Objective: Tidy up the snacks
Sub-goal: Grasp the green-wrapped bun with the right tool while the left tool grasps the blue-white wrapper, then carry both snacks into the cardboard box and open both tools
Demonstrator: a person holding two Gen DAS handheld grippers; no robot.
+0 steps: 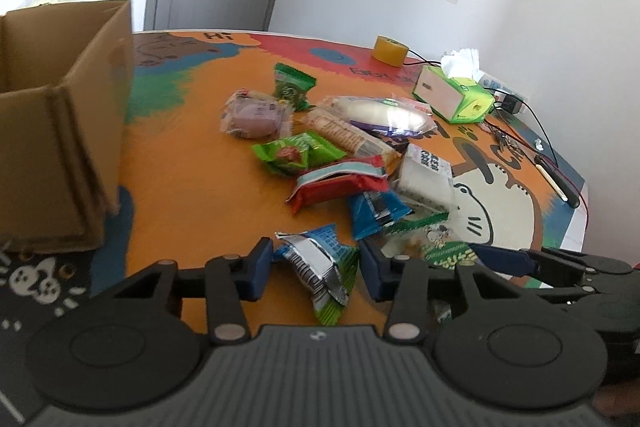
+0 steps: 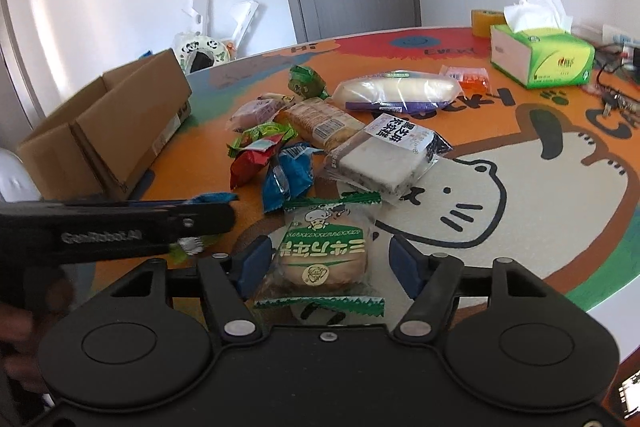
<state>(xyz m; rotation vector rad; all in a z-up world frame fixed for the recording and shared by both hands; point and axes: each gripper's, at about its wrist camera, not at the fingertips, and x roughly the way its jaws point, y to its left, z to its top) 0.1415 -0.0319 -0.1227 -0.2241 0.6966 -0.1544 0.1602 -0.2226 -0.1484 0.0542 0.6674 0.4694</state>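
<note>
Left gripper (image 1: 316, 269) spread around a silver-green packet (image 1: 322, 273) — right gripper (image 2: 326, 261) spread around a green-trimmed bun packet (image 2: 322, 251), neither clamped.

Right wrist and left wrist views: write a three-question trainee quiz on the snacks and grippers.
1. True or false: the left gripper is clamped tight on the silver and blue packet.
2. Multiple choice: which snack lies between the right gripper's fingers? A) the red packet B) the green and white bun packet C) the long white bread roll
3. Fill in: the open cardboard box sits on the table to the ___ of the snack pile.

Key: 1 false, its fingers stand apart either side of the packet; 2 B; 3 left.
</note>
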